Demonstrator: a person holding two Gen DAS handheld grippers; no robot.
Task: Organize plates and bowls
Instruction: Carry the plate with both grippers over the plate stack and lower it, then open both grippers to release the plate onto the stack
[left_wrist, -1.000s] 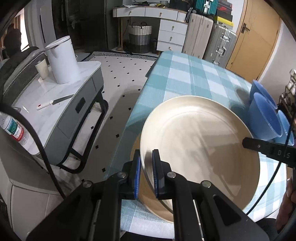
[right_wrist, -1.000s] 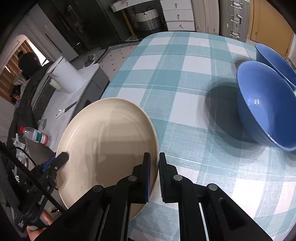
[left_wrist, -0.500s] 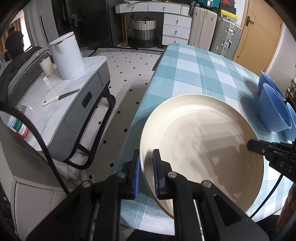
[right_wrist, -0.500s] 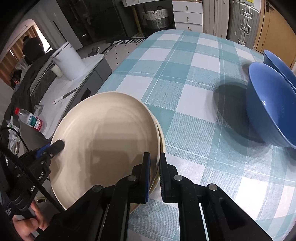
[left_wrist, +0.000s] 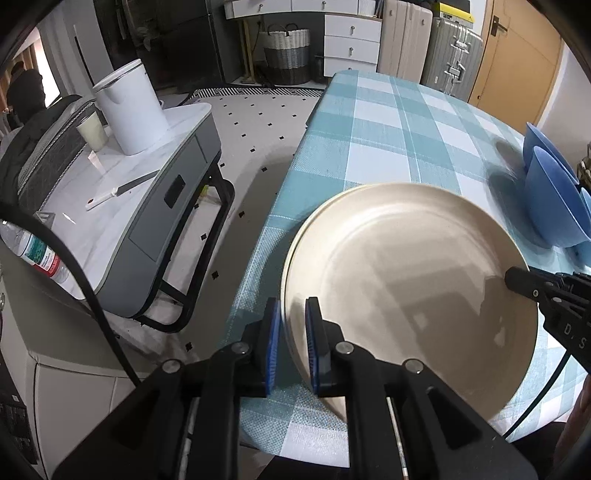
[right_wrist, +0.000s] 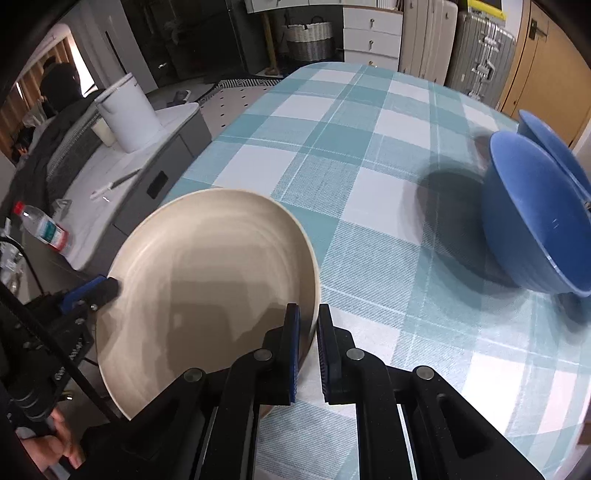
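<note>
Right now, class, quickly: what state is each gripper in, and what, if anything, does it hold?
Left gripper: shut on the rim of the cream plate.
Right gripper: shut on the opposite rim of the same plate.

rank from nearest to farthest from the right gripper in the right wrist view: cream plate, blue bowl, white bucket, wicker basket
1. cream plate: its rim is clamped in the right gripper.
2. blue bowl: on the checked cloth, to the right.
3. white bucket: on the side cabinet, off the table to the left.
4. wicker basket: on the floor by the far drawers.
</note>
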